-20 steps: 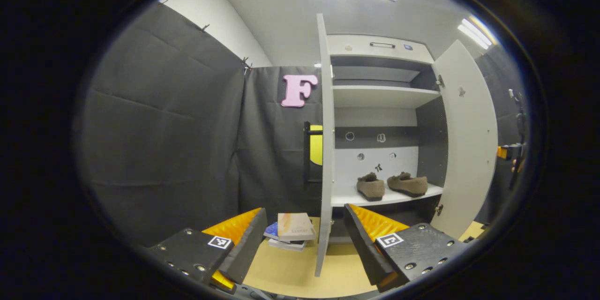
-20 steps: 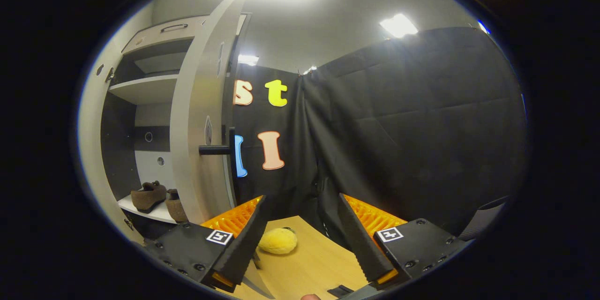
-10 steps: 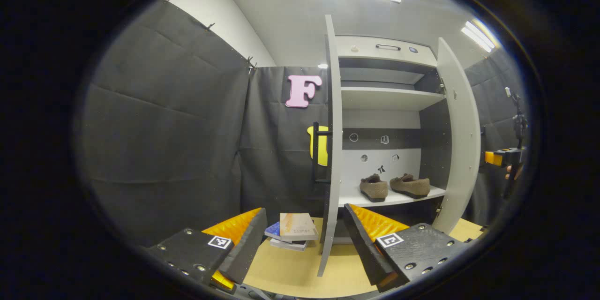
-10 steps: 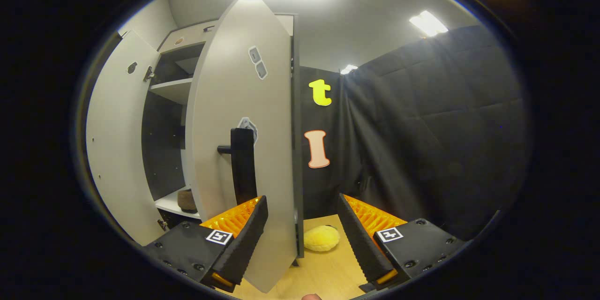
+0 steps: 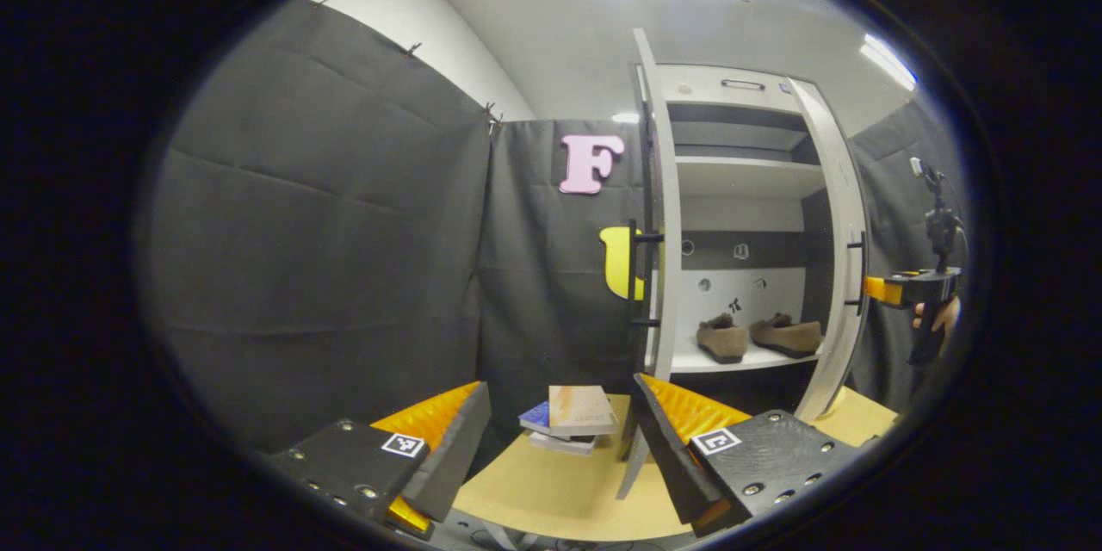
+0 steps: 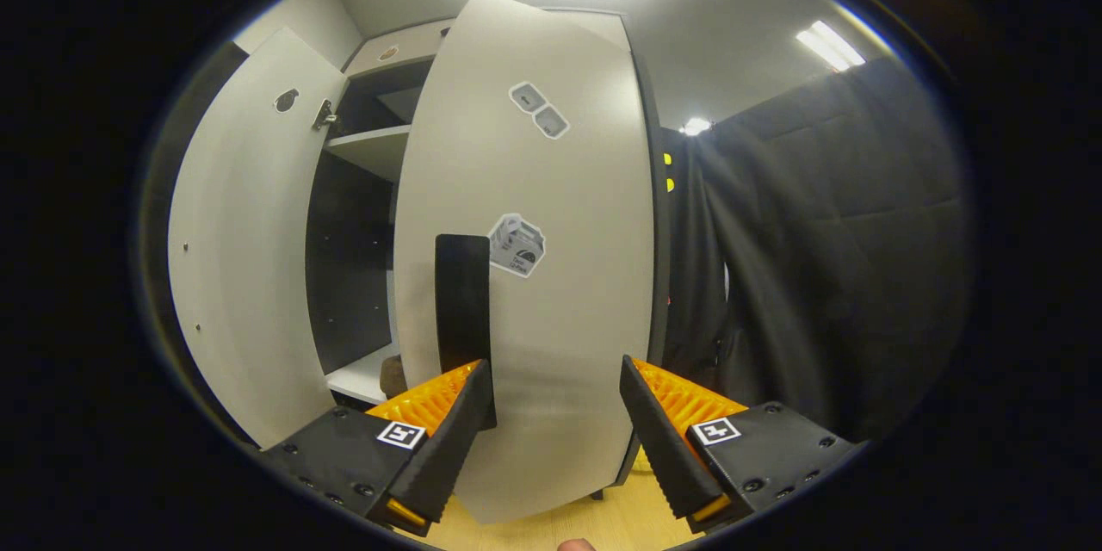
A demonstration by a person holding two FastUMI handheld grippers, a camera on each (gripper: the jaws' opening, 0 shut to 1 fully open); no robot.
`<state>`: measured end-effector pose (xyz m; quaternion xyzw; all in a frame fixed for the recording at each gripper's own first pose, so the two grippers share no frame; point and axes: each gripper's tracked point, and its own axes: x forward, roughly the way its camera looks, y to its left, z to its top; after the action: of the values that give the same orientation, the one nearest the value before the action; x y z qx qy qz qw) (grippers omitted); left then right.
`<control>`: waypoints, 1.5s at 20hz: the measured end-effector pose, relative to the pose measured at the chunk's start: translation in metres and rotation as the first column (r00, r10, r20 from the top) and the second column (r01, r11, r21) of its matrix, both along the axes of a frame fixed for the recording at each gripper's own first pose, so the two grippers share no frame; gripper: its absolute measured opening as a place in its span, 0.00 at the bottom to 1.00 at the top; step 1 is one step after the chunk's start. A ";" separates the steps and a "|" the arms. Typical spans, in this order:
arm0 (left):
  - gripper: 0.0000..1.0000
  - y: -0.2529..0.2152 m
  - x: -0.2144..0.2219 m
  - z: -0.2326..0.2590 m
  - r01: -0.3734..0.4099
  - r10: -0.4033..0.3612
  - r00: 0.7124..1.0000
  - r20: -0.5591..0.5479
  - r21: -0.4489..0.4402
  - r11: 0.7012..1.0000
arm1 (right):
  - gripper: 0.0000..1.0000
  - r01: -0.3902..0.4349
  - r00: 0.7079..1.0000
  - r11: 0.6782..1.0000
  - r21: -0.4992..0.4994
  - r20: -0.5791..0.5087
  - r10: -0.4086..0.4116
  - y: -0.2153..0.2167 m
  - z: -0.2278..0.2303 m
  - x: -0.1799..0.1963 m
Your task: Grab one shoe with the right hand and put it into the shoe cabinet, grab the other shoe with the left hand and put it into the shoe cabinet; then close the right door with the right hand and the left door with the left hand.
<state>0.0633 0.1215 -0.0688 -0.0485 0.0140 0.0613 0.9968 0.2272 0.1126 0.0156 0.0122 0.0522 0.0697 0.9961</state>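
Two brown shoes sit side by side on the lower shelf of the white shoe cabinet. The left door stands wide open, edge-on, with its black handle outside. The right door is swung most of the way in; its black handle is just above my right gripper, which is open right in front of the door face. Whether it touches the door I cannot tell. My left gripper is open and empty, well back from the cabinet. The right gripper also shows beside the right door.
A small stack of books lies on the wooden floor left of the open left door. A hand holds the right gripper. The left door's inner face and an upper shelf show past the right door.
The right door has swung from wide open to nearly closed, with the right gripper following its face. The left gripper has shifted left; the left door stays open.
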 end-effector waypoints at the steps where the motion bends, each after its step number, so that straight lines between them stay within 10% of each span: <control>1: 1.00 0.002 0.000 -0.002 -0.007 0.007 1.000 -0.005 -0.002 1.000 | 0.96 -0.005 1.000 1.000 -0.002 0.004 0.005 0.001 -0.001 0.002; 25: 1.00 0.003 0.147 0.032 -0.065 0.062 0.997 0.036 0.109 0.992 | 0.96 0.091 0.995 0.996 0.008 -0.039 -0.091 -0.128 -0.042 -0.066; 27: 0.87 -0.002 0.148 0.039 -0.059 0.052 0.997 0.055 0.120 0.991 | 1.00 0.098 0.994 0.995 0.004 -0.050 -0.098 -0.136 -0.049 -0.070; 30: 1.00 -0.004 0.150 0.038 -0.049 0.044 0.997 0.056 0.103 0.993 | 0.98 0.094 0.993 0.995 0.022 -0.073 -0.092 -0.136 -0.058 -0.075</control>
<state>0.2133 0.1175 -0.0307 0.0016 -0.0171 0.0839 0.9963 0.1521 -0.0230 -0.0423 0.0297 0.0866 0.0234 0.9955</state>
